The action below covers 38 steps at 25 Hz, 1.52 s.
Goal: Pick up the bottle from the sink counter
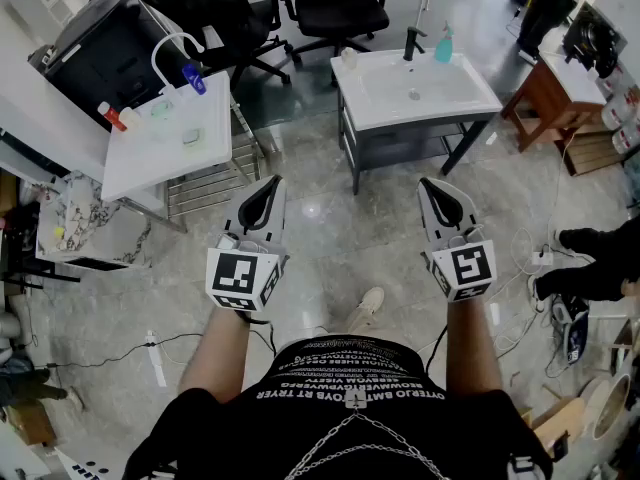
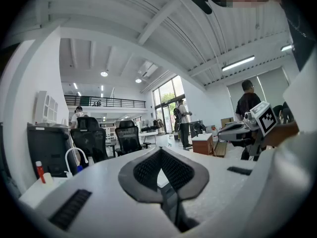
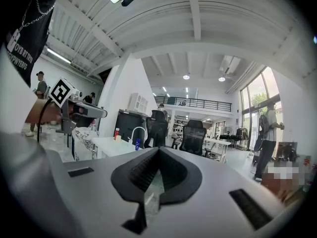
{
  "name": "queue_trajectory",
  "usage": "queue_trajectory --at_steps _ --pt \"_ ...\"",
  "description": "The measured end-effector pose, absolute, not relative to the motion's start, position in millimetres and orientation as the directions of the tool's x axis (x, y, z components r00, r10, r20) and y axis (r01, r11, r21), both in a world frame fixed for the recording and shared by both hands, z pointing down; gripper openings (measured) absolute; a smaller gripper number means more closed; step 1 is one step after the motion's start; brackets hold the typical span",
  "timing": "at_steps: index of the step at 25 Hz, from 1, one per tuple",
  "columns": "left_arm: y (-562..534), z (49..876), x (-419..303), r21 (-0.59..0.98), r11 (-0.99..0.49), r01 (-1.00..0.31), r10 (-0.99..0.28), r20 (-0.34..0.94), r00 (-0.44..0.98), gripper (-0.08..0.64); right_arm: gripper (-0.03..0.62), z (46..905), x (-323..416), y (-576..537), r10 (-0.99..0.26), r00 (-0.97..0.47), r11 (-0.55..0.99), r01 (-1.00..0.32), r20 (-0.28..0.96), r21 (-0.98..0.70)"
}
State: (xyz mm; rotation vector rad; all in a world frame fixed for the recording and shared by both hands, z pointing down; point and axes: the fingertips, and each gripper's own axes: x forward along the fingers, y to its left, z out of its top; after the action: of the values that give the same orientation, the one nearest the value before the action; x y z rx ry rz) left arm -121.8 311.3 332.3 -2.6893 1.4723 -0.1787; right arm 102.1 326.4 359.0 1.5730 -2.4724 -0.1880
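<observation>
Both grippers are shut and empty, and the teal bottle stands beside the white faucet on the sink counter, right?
Not quite: the head view shows the teal bottle beside the black faucet on the sink counter. Both the left gripper and the right gripper are shut and empty.

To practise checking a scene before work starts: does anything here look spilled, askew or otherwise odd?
Nothing looks spilled or knocked over. The teal bottle stands upright on the sink counter. The one untidy spot is the floor: a power strip lies loose on it at the lower left.
</observation>
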Motion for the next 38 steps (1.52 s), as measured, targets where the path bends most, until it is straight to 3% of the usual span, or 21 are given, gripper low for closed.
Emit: queue_trajectory --at_steps 15,23,29,38 --pt "429.8 353.8 -250.1 -0.09 -0.479 -0.873 -0.877 0.081 0.473 0.006 0.004 368.6 13.1 457.8 -0.899 -0.415 0.433 -0.891 0.138 0.141" --pt "427.4 365.5 -257.4 -0.176 -0.472 -0.864 -0.882 0.094 0.462 0.005 0.22 383.6 4.1 453.8 -0.888 -0.418 0.439 -0.895 0.191 0.081" --pt "399.6 373.7 -241.5 -0.149 -0.471 -0.869 -0.882 0.079 0.464 0.005 0.322 393.3 16.6 431.2 -0.892 -0.411 0.429 -0.901 0.19 0.061" --pt "332.8 383.6 -206.2 -0.126 -0.509 -0.851 -0.86 0.11 0.498 0.006 0.356 400.8 43.4 350.1 -0.888 -0.414 0.431 -0.901 0.201 0.048"
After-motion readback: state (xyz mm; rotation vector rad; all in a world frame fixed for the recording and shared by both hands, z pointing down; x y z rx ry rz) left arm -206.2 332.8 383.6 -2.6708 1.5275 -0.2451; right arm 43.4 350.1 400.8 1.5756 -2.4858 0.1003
